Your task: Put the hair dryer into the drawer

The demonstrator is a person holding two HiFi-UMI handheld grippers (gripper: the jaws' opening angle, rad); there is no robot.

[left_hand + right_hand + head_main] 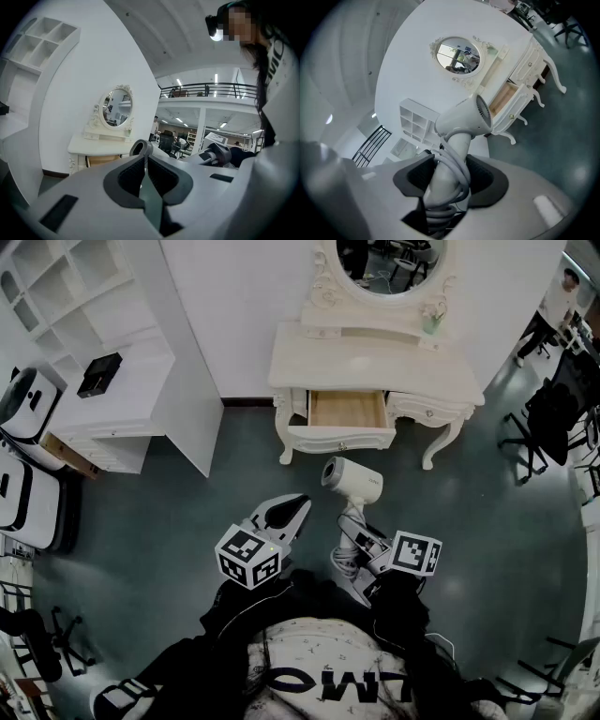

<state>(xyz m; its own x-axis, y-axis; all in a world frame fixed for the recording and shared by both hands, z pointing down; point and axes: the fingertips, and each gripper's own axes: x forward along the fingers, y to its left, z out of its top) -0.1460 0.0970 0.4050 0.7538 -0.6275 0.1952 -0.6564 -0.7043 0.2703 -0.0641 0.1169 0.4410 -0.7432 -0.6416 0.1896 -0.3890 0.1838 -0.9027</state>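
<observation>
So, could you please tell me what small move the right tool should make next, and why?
Probably carry the hair dryer forward toward the open drawer. The right tool is clamped on its cord-wrapped handle. The dryer is held above the floor, well short of the dressing table, and the drawer stands pulled out and looks empty.
</observation>
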